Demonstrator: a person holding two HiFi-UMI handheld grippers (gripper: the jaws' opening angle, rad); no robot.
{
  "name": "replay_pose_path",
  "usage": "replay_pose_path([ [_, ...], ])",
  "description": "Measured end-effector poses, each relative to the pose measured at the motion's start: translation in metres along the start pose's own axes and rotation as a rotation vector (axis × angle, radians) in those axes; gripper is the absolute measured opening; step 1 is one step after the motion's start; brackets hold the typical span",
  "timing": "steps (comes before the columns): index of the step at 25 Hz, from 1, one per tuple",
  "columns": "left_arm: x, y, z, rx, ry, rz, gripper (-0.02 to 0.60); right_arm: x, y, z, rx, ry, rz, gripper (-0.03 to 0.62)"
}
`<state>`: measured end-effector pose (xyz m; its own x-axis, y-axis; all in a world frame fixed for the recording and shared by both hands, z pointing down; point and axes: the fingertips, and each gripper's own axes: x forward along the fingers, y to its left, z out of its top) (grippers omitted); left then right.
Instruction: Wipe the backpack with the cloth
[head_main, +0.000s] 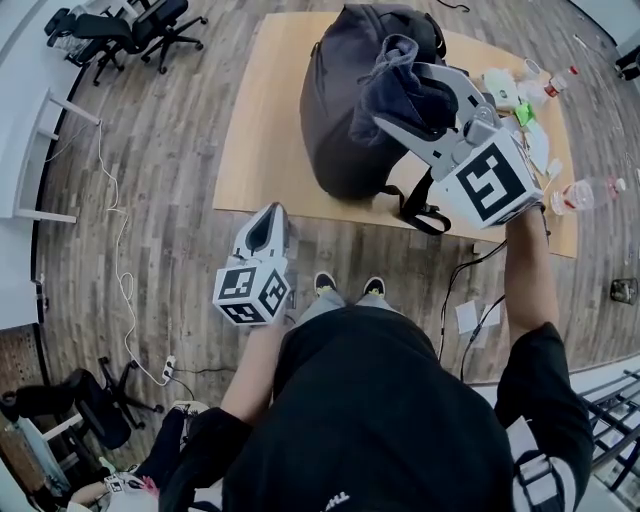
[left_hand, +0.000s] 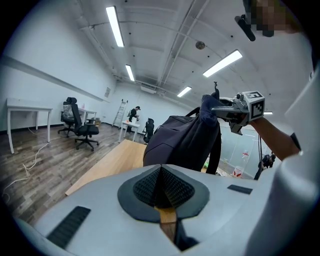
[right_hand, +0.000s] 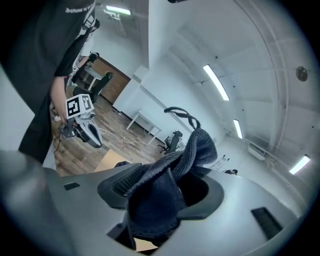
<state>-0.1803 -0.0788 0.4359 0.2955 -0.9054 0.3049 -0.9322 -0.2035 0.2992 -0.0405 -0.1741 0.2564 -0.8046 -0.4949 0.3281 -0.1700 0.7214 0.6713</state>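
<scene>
Dark blue-grey knit, ribbed and floppy: this is the cloth (right_hand: 157, 200). We see it bunched between the black ridged pads of the right tongs (right_hand: 162, 191), which are clamped on it, with one fold flopping up over the tips. The left tongs (left_hand: 161, 176) are pressed together on nothing, their grooved pads meeting in a peak above a smooth grey housing.

In the head view the left tongs (head_main: 268, 222) sit low over the plank floor (head_main: 150, 200). They are short of the near edge of the pale wooden table (head_main: 262, 130) and well apart from the task's things. The right tongs (head_main: 398, 97) are raised. The cloth (head_main: 412, 92) overlaps the upper right of the backpack (head_main: 340, 120), a rounded dark fabric bulk on the table; we cannot tell whether they touch.

Only the left gripper view shows the backpack (left_hand: 175, 142) standing upright, with the cloth (left_hand: 210, 107) at its top. Only the head view shows a clear plastic bottle (head_main: 590, 192) at the table's right end. Black office chairs (head_main: 130, 30) stand beyond.
</scene>
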Motion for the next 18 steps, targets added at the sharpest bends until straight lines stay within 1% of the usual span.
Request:
replay_pose_path([
  [2, 0.000, 0.001, 0.000, -0.001, 0.002, 0.001, 0.015, 0.002, 0.003, -0.005, -0.016, 0.028, 0.041, 0.219],
  [5, 0.002, 0.001, -0.003, -0.004, 0.008, -0.001, 0.015, 0.010, 0.007, -0.006, -0.079, 0.029, 0.061, 0.208],
  [7, 0.004, -0.001, -0.003, -0.003, 0.009, -0.008, 0.015, 0.016, 0.009, -0.008, -0.101, 0.056, 0.070, 0.139],
  [9, 0.006, -0.003, -0.002, -0.002, 0.009, -0.013, 0.015, 0.020, 0.012, -0.012, -0.134, 0.103, 0.075, 0.075],
  [11, 0.008, -0.006, -0.002, -0.004, 0.008, -0.016, 0.015, 0.020, 0.015, -0.013, -0.155, 0.130, 0.070, 0.058],
  [15, 0.008, -0.009, 0.000, -0.007, 0.007, -0.019, 0.015, 0.018, 0.020, -0.010, -0.144, 0.146, 0.014, 0.051],
  [18, 0.007, -0.008, 0.002, -0.006, 0.005, -0.017, 0.015, 0.020, 0.045, -0.007, -0.087, 0.139, 0.027, 0.049],
])
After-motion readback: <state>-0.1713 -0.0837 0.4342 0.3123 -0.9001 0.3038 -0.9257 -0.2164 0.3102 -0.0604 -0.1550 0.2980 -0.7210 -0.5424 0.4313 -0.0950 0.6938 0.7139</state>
